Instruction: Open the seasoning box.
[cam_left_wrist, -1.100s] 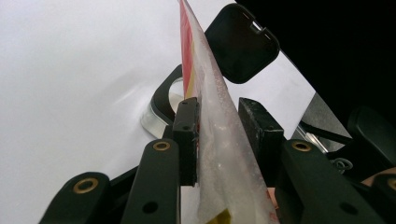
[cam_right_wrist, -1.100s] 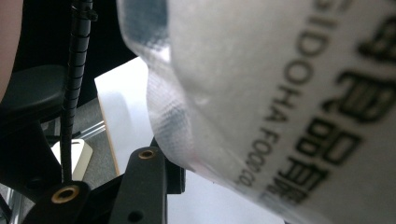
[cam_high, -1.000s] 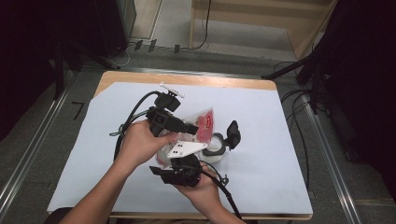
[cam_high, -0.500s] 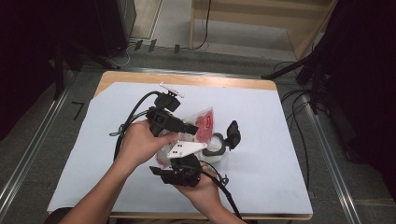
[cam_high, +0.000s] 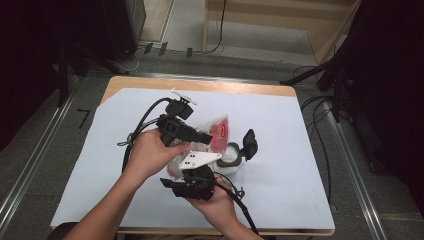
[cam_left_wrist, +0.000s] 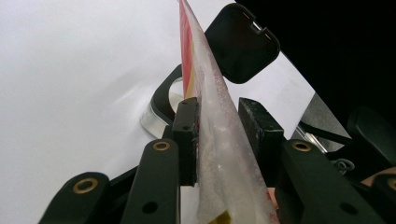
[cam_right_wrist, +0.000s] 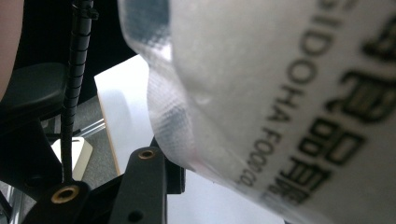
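Gripping a red-and-clear plastic pouch (cam_high: 212, 137), both grippers are working above the middle of the white-covered surface (cam_high: 300, 165). The left gripper (cam_high: 200, 136) is reaching in from the left, and in the left gripper view its fingers (cam_left_wrist: 186, 140) are pressing on the pouch (cam_left_wrist: 219, 158) edge-on from either side. The right gripper (cam_high: 197, 175) is coming up from the near edge; in the right gripper view the printed pouch (cam_right_wrist: 280, 93) is lying across its fingers (cam_right_wrist: 173, 175), and whether they are clamping cannot be told. Just beyond the pouch, a clear container (cam_high: 231, 159) with a black rim is standing on the surface, its black hinged lid (cam_high: 249, 144) flipped up to the right. The pouch is hanging over the container's opening, partly hiding it. Cables (cam_high: 142, 122) are trailing left
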